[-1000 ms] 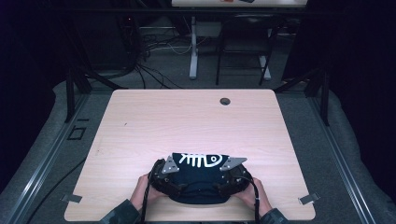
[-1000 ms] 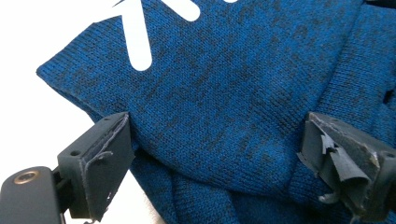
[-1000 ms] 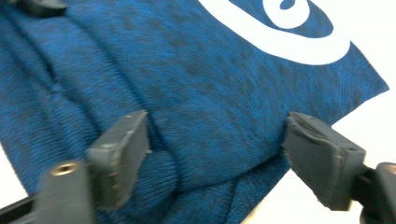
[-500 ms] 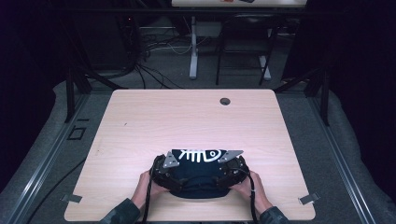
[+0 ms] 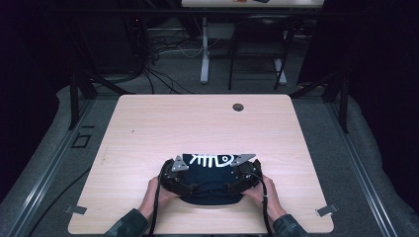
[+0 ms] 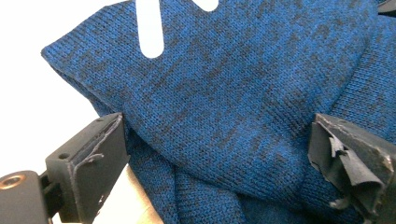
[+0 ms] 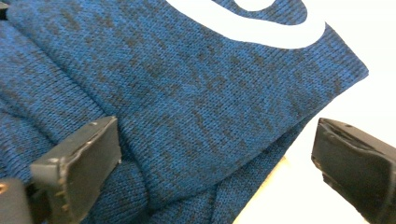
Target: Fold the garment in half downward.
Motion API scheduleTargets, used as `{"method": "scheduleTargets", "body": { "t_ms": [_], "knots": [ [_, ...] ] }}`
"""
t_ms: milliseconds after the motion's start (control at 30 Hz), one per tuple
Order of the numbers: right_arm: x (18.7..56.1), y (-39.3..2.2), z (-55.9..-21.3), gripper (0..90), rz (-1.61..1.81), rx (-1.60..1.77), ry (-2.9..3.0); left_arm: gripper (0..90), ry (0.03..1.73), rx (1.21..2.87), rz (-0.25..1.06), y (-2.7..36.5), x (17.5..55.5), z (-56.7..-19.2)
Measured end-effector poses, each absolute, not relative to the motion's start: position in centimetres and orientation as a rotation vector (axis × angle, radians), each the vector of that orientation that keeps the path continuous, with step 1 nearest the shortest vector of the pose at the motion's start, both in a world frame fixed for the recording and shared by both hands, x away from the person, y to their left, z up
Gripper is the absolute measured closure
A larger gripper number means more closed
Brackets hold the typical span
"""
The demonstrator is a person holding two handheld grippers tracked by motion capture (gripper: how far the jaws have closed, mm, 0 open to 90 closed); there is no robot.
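A dark blue knit sweater (image 5: 212, 174) with a white fish-skeleton print lies folded on the wooden table (image 5: 148, 128), near its front edge. My left gripper (image 5: 189, 186) is at the sweater's left side. In the left gripper view the left gripper (image 6: 217, 135) has its jaws wide apart over folds of the blue knit (image 6: 233, 84), not pinching it. My right gripper (image 5: 233, 186) is at the right side. Its jaws have just been opening. In the right gripper view the right gripper (image 7: 215, 135) straddles the sweater's folded edge (image 7: 210, 93) without pressing on it.
A round cable hole (image 5: 238, 107) sits near the table's far edge. The sweater leaves the back half of the tabletop bare. Black frame rails and cables run along the floor beside and behind the table. Another table's leg (image 5: 204, 49) stands farther back.
The right hand has shifted slightly inward along the sweater's right side. The sweater's near fold lies more gathered between the two grippers. The left hand has hardly moved.
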State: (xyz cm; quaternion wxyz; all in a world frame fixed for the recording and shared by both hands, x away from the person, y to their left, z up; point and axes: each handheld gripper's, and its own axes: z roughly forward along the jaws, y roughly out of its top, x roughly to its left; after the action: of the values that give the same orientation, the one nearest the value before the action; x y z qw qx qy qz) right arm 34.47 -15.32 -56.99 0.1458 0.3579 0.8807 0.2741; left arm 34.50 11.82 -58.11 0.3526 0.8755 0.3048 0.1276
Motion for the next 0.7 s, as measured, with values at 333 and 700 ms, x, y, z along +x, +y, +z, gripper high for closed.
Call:
{"method": "scheduleTargets", "body": {
  "t_ms": [333,700],
  "knots": [
    [33.7,-16.2,-55.2,0.1,0.920,1.000,2.435,0.1,0.782,2.162,0.366,12.9,33.9,-56.1],
    [31.9,-20.7,-53.2,0.9,1.000,1.097,2.331,0.1,0.915,2.065,0.479,17.9,33.8,-54.9]
  ]
}}
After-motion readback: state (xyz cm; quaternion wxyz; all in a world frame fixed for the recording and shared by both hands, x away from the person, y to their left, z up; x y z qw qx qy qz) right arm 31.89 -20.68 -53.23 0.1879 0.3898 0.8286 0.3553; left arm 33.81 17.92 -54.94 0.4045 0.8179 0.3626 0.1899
